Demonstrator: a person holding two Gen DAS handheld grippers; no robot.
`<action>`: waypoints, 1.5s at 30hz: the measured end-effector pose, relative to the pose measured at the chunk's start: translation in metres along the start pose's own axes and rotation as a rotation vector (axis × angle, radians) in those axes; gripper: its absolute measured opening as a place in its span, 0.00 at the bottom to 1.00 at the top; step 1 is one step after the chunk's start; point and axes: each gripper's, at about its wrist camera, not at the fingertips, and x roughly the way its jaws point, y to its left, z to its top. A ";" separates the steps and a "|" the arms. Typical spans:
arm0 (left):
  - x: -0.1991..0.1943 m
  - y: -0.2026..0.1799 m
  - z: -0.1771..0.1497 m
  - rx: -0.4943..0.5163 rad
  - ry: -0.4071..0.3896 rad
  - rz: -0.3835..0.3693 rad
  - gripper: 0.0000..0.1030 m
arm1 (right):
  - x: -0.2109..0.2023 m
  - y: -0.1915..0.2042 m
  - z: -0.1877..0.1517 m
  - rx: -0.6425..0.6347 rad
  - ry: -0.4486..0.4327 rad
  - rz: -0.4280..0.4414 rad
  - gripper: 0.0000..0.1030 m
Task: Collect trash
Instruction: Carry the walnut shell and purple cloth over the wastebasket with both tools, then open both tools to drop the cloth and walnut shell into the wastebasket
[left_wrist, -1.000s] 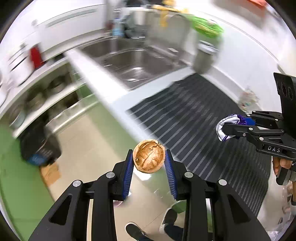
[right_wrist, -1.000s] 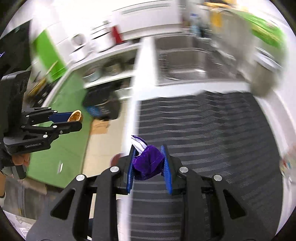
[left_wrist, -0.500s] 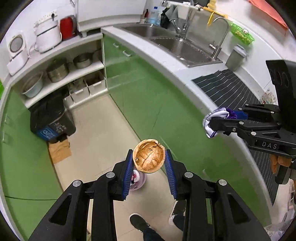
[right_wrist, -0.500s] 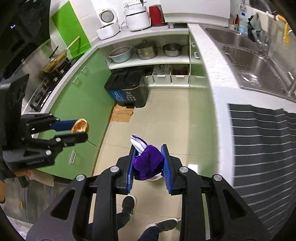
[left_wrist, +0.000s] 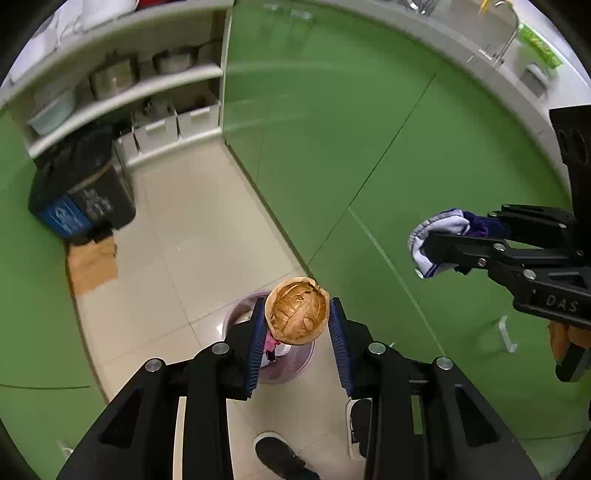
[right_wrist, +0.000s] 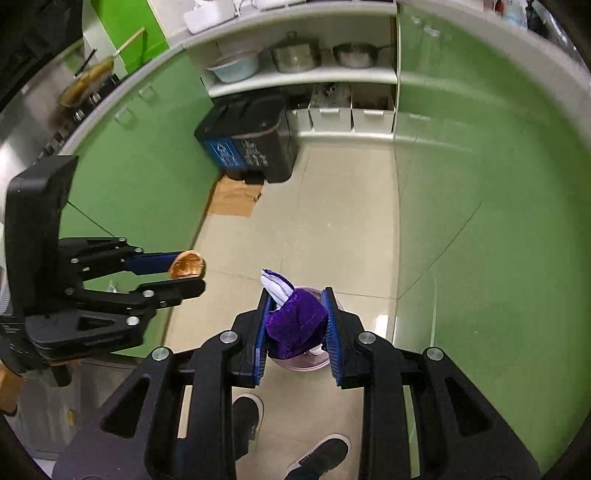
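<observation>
My left gripper (left_wrist: 297, 312) is shut on a brown walnut half-shell (left_wrist: 297, 311), which also shows from the side (right_wrist: 187, 264) in the right wrist view. My right gripper (right_wrist: 297, 319) is shut on a crumpled purple and white cloth (right_wrist: 295, 321); in the left wrist view that cloth (left_wrist: 439, 236) sticks out of the right gripper (left_wrist: 432, 242) at the right. Both point steeply down over a small round pinkish bin (left_wrist: 236, 317) on the floor tiles, its rim (right_wrist: 314, 363) partly hidden behind the fingers and the held things.
Green cabinet fronts (left_wrist: 332, 129) curve around on both sides. A black and blue pedal bin (right_wrist: 247, 144) stands by open shelves with pots (right_wrist: 295, 55), flat cardboard (right_wrist: 234, 197) beside it. The person's dark shoes (right_wrist: 321, 454) are on the tiles below me.
Both grippers have dropped from counter height to low over the floor, holding their loads. The sink and striped mat have left view; the small bin now lies right beneath the fingers.
</observation>
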 end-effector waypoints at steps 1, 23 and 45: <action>0.012 0.003 -0.005 -0.002 0.001 -0.003 0.32 | 0.009 -0.002 -0.005 -0.001 0.005 0.000 0.26; 0.030 0.037 -0.033 -0.083 -0.056 0.071 0.94 | 0.065 -0.006 -0.031 -0.030 0.038 0.012 0.26; 0.006 0.056 -0.041 -0.143 -0.096 0.104 0.94 | 0.086 0.000 -0.021 -0.036 0.039 -0.027 0.97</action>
